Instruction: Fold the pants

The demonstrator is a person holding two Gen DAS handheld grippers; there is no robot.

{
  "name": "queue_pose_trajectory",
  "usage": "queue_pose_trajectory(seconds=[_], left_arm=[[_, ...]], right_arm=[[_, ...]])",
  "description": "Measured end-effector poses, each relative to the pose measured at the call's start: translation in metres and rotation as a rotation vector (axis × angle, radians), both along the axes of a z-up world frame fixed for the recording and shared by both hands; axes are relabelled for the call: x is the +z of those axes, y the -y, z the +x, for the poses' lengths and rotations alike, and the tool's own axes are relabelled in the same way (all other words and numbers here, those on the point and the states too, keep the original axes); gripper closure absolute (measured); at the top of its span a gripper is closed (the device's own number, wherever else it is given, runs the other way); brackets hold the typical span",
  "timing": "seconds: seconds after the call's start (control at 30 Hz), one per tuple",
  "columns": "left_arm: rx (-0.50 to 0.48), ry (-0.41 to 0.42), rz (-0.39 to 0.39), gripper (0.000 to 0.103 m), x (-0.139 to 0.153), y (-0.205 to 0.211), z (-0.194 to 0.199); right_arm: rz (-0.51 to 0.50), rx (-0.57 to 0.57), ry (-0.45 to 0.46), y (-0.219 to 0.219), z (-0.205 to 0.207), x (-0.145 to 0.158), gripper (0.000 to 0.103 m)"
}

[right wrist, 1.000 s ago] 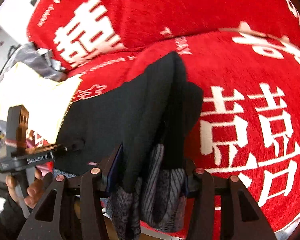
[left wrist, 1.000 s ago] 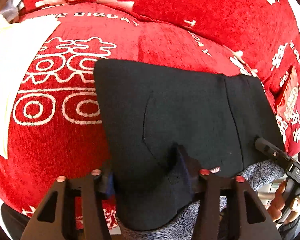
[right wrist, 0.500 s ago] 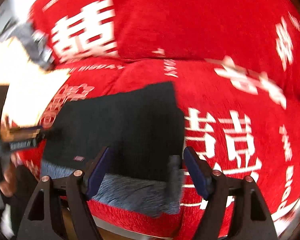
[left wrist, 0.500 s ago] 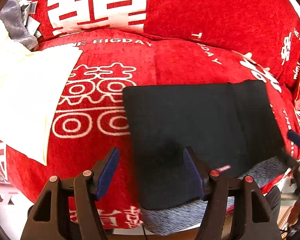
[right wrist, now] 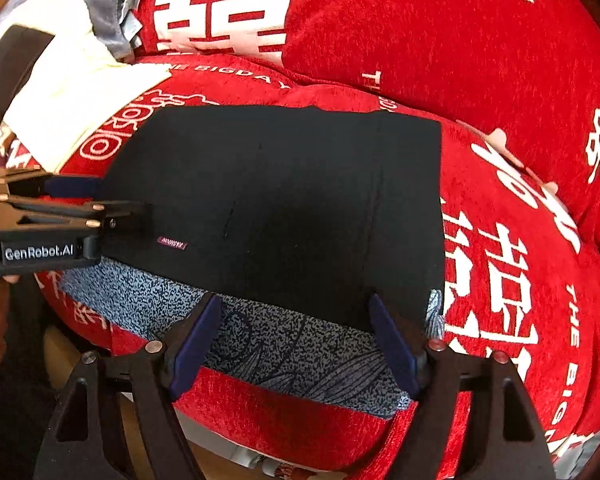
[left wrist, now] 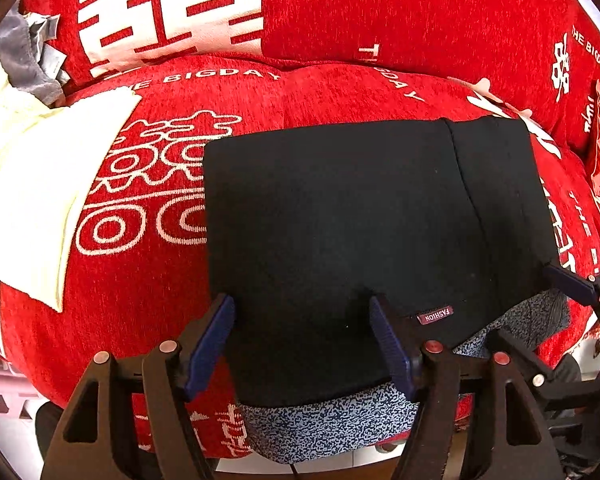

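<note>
Nearby, cream cloth (left wrist: 32, 196) left of pants (left wrist: 360, 216).

Pants tag (left wrist: 435, 315): I read "FASHION", upside down.
Cushion (left wrist: 340, 92): "THE BIGDAY".
Left gripper (right wrist: 40, 252): "GenRobot.AI".

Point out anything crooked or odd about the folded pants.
The black pants lie flat, but the top layer stops short: a speckled grey band of inner fabric shows along the near edge, wider at one end.

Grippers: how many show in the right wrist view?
2. The right gripper fills the bottom edge, jaws opening above the pants hem. The left gripper enters from the left edge, at the pants' side; its jaws are partly hidden.
</note>
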State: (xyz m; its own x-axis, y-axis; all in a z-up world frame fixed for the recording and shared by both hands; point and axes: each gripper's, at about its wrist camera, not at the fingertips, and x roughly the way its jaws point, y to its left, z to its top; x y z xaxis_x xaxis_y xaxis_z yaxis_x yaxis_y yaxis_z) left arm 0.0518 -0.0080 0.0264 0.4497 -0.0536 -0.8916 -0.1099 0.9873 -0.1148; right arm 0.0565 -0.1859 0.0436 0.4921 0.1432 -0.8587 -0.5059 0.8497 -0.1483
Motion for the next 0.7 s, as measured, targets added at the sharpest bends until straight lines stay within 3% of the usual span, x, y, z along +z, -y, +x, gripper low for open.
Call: queue_pose_trajectory(seconds=[0.07,0.2,0.3,0.37,0.57,0.6,0.7], left_arm=[[-0.001,-0.003,-0.004,0.033,0.004,-0.001,0.0],[0.008,0.024,-0.012,0.033,0.014,-0.007,0.008],[0.043,0.025,-0.031,0.032,0.018,-0.015,0.022],[0.064,0.023,-0.043,0.022,0.018,-0.019,0.034],[0.121,-0.029,-0.036,0.017,0.002,-0.028,0.071],[0.125,-0.036,-0.027,0.011,-0.001,-0.029,0.076],[0.13,-0.05,-0.045,0.009,-0.009,-0.031,0.084]], right_arm=[[0.005,-0.002,-0.01,0.0,0.002,0.003,0.022],[0.108,-0.026,-0.035,0.008,0.017,0.025,0.022],[0.068,-0.027,-0.001,0.003,0.034,0.033,0.022],[0.056,-0.017,0.006,-0.002,0.051,0.034,0.021],[0.027,0.0,-0.044,-0.023,0.101,0.024,0.02],[0.02,0.003,-0.057,-0.026,0.109,0.019,0.016],[-0.02,-0.002,-0.073,-0.028,0.124,0.0,0.0]])
